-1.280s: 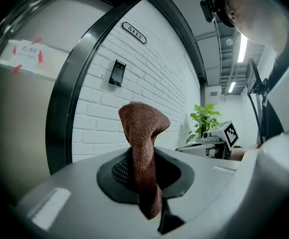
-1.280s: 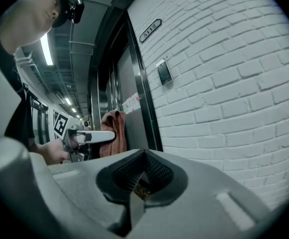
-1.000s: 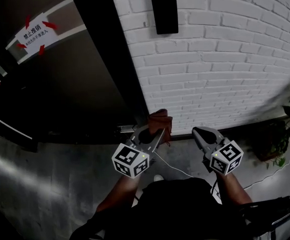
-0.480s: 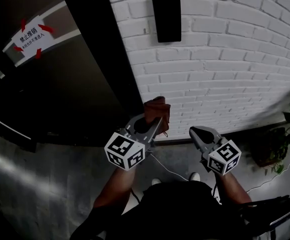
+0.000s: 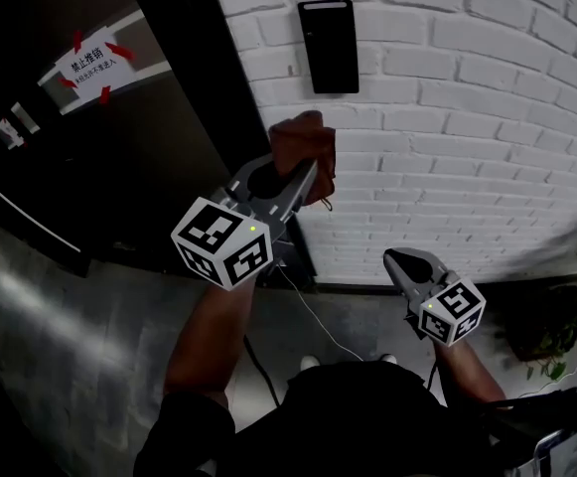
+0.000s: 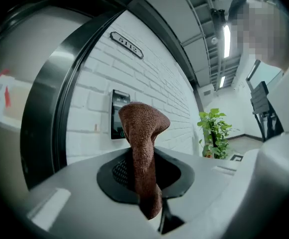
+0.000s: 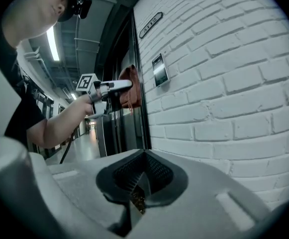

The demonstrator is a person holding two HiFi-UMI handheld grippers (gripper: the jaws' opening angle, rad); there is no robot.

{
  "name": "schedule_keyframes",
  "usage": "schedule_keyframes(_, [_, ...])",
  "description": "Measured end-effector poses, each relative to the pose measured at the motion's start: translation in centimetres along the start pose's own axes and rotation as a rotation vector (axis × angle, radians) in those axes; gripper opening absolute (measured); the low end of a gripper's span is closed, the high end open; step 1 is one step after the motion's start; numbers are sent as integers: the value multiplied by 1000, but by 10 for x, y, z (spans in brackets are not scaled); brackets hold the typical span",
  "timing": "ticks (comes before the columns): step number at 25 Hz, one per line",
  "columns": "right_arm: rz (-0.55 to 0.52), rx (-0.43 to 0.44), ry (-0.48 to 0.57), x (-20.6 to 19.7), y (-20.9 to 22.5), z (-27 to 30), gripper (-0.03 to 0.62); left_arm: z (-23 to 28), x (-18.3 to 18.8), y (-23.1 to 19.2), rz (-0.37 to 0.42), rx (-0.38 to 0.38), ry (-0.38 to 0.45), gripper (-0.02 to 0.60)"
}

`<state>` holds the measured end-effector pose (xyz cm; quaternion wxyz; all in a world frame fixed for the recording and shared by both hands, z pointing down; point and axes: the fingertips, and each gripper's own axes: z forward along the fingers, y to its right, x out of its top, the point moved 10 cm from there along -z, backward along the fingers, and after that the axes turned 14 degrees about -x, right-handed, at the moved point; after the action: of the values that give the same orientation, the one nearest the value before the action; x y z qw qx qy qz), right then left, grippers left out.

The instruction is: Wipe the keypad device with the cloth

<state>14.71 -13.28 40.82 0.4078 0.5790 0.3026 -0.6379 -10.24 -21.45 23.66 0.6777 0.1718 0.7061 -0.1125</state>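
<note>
Left jaws: on the left gripper (image 6: 144, 185) they are clamped tight on the brown cloth (image 6: 142, 133), which stands up out of them with a rounded, folded top.
Right jaws: on the right gripper (image 7: 137, 193) they are pressed together with nothing between them. We hold this one low and well apart from the work.
Cloth position: raised in front of the white brick wall (image 5: 467, 117), just beside the dark door frame (image 5: 204, 117).
Keypad device: the keypad device (image 5: 329, 46) is a dark upright panel fixed to the wall, above and slightly right of the cloth. Bare brick shows between the two, so they are near but apart.
Step in hand: we judge this to be the approach, with the cloth being brought to the panel and no wiping contact made yet.
Next move: we need to lift the left gripper up and a little right, then press the cloth's rounded top flat against the panel face before stroking along it.
Care: the cloth is a narrow wad, so we should lead with the fabric and keep the hard jaw tips off the panel.
</note>
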Motion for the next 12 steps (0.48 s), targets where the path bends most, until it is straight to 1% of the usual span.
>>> schedule_keyframes(2, [11,13,-6,-3,4,0,-9,5,25,-6,39,13,23,63])
schedule_keyframes(4, [12,24,-11,-4,6,-2,-9,10,45,-13,59,16,37,63])
schedule_keyframes(9, [8,28,-14,-1,11,-4,-9,17,84,-31,23,9,110,63])
schedule_keyframes(12, [1,31,-2,2,11,-2,-9,28,102,-43,9,-6,136,63])
